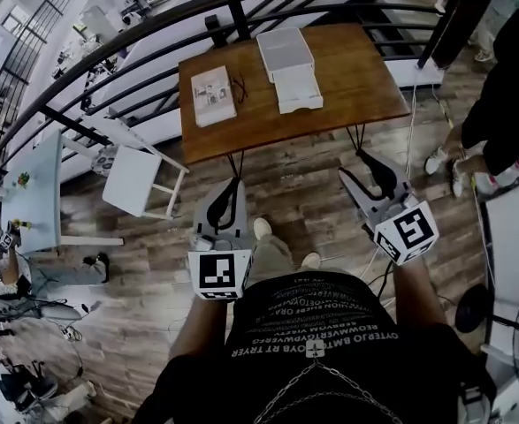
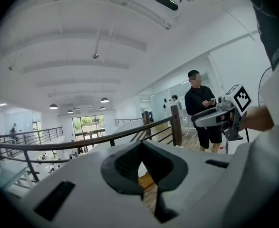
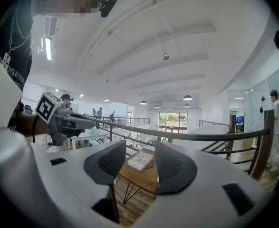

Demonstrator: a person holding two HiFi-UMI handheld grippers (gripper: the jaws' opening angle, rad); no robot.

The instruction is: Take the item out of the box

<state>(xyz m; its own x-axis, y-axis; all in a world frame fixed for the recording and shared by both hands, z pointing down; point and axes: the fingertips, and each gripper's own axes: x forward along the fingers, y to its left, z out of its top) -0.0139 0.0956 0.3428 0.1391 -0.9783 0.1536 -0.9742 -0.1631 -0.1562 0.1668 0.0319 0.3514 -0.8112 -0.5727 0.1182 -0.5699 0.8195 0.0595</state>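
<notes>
White box (image 1: 287, 56) on wooden table (image 1: 356, 87) shows in head view alone.

White box (image 1: 287, 60) contents too small to tell, possibly closed, bystander (image 1: 507, 95) cut off at right edge

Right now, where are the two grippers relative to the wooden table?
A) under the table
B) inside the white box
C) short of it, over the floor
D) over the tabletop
C: in the head view the left gripper and right gripper hang over floorboards, short of the near edge of the table.
</notes>
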